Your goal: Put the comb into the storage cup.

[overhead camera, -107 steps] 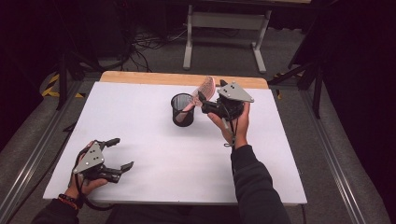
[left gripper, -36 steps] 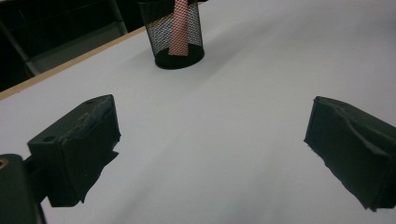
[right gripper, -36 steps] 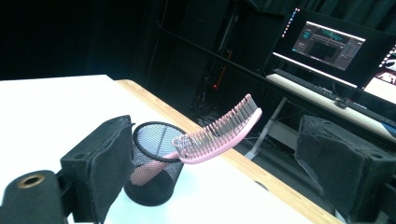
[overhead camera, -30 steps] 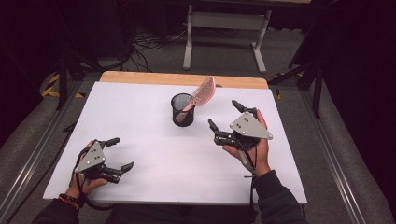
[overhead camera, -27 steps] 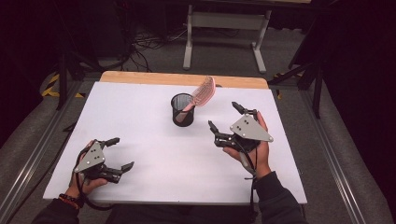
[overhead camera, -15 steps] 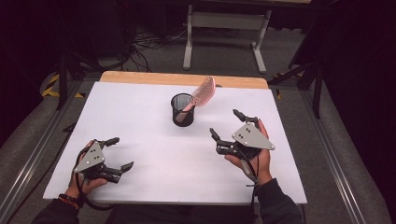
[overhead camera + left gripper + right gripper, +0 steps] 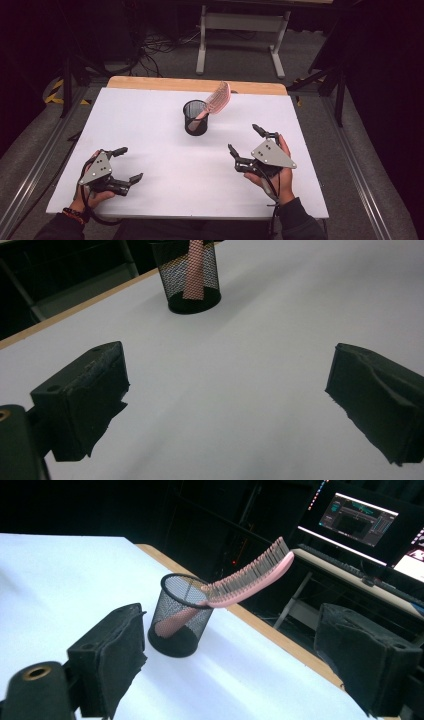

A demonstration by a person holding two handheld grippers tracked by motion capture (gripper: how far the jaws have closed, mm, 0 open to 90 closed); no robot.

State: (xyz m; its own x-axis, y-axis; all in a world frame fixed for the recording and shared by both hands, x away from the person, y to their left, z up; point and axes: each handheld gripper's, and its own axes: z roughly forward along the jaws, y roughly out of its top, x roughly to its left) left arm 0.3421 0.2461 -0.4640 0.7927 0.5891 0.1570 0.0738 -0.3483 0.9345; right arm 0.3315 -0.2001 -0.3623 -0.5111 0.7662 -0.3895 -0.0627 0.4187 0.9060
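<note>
Brush handle half hidden inside mesh cup (image 7: 195, 117), frame center. One pink hairbrush (image 7: 218, 98), one cup. Left gripper (image 7: 126, 164) and right gripper (image 7: 247, 142) both released, empty.

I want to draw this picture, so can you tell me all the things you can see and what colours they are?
Mesh cup: one, black, standing upright on the table, toward the far middle.
Hairbrush: one, pink, handle down inside the cup, bristle head leaning out over the rim.
Table: one, white top with a wooden strip along the far edge.
Monitor: one, lit screen, in the dark background of the right gripper view.
Left gripper: one, black with a grey plate, near left of the table, jaws open, holding nothing.
Right gripper: one, black with a grey plate, near right, jaws open, holding nothing.
</note>
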